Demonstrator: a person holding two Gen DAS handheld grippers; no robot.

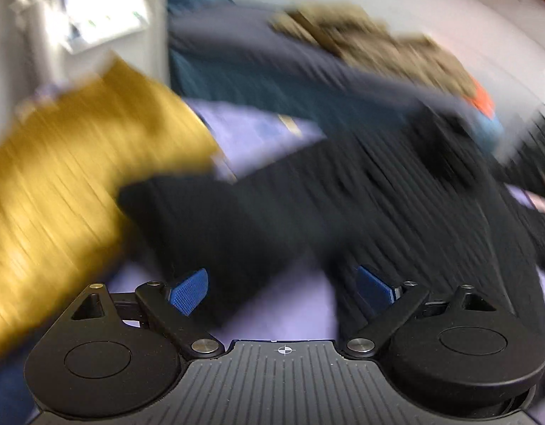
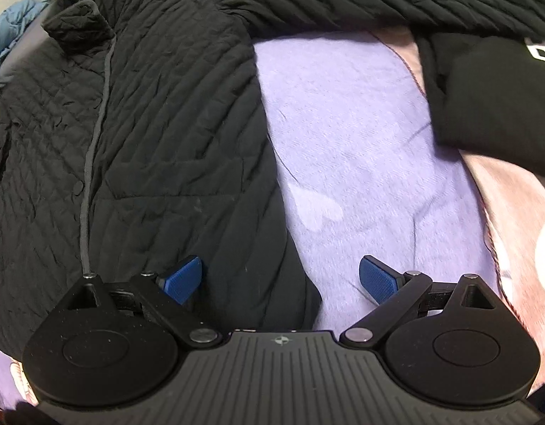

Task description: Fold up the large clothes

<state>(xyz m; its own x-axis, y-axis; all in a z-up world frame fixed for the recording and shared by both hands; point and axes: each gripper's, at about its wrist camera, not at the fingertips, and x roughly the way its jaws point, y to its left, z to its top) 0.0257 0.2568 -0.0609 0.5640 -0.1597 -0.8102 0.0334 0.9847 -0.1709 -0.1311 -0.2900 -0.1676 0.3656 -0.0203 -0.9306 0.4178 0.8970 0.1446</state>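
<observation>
A black quilted jacket [image 2: 148, 124] lies spread face up on a lilac blanket [image 2: 343, 124], collar at the far left, one sleeve stretched along the top. My right gripper [image 2: 281, 279] is open, low over the jacket's lower right hem, left fingertip [image 2: 184, 279] over the fabric, right one over the blanket. In the blurred left wrist view the same jacket [image 1: 343, 212] shows with a sleeve [image 1: 201, 219] reaching left. My left gripper [image 1: 281, 290] is open and empty just above that sleeve and the blanket [image 1: 254, 134].
A folded black garment with white print [image 2: 492, 99] lies at the right on a pink cover [image 2: 513, 212]. A mustard-yellow garment [image 1: 77, 184] lies at the left. Teal, navy and tan clothes [image 1: 361, 35] are piled behind. A white unit [image 1: 95, 17] stands at the back left.
</observation>
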